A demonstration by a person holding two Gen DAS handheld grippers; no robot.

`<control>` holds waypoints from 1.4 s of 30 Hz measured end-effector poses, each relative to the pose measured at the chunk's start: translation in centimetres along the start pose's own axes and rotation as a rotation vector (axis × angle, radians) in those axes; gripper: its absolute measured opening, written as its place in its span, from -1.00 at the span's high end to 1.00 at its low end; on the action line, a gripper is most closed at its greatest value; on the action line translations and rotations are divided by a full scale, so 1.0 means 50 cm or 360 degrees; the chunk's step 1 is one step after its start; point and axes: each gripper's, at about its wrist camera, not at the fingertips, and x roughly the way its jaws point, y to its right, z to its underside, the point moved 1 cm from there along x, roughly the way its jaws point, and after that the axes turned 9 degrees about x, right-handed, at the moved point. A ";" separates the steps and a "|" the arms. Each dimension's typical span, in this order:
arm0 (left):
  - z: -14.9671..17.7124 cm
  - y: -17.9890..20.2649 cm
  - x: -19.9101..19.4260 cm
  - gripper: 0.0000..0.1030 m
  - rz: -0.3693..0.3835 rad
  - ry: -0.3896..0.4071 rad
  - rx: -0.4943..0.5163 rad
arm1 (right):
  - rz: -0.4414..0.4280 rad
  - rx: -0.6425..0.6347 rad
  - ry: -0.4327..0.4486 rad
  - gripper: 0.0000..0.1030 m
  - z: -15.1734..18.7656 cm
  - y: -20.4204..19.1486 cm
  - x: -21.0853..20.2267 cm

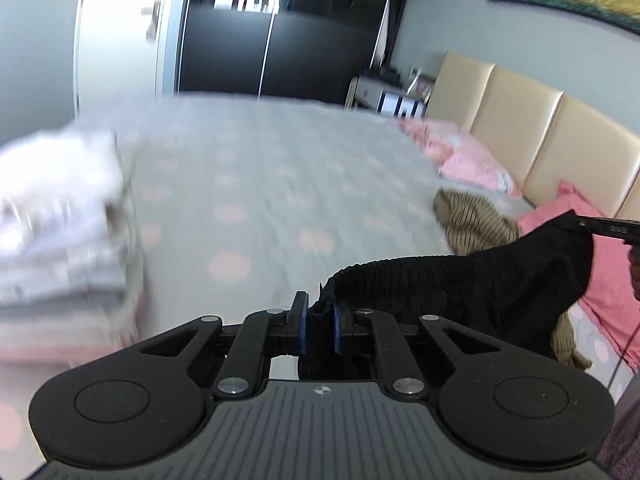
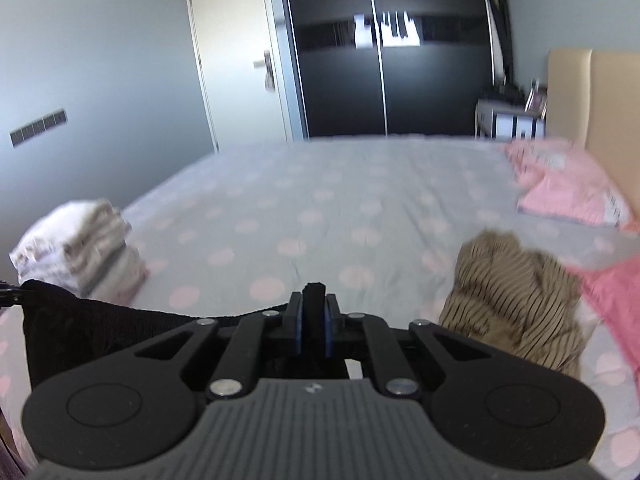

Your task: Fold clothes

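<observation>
While both tongs (image 1: 319,318) (image 2: 314,320) clamp its ribbed edge, the black garment (image 1: 480,280) hangs stretched between them.

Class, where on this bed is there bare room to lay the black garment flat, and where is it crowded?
Free: the middle of the bedspread, between the folded white stack and the striped brown garment. Crowded: the headboard side, with pink pillows.

Both wrist cameras sit low and close behind their own fingers, facing across the bed (image 2: 320,200) toward the far wardrobe (image 1: 280,32), sharing that spread, the folded stack (image 2: 80,248) at left, seemingly blurred, and the striped garment (image 1: 476,216) at right.
</observation>
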 end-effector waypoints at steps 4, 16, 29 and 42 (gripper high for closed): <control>-0.081 0.039 -0.066 0.81 -0.0016 0.0164 0.0110 | 0.0027 0.0001 0.0218 0.79 -0.033 -0.015 -0.098; -0.125 0.139 -0.109 0.81 -0.0039 0.0215 0.0298 | 0.0333 0.0065 0.0635 0.79 -0.126 -0.001 -0.270; 0.053 0.158 -0.010 0.81 0.0082 -0.0334 0.0457 | 0.0029 -0.0163 -0.0097 0.79 0.070 0.007 -0.129; 0.339 0.239 0.139 0.78 0.0490 -0.1044 0.0789 | 0.0097 -0.0302 -0.0937 0.78 0.404 0.082 -0.042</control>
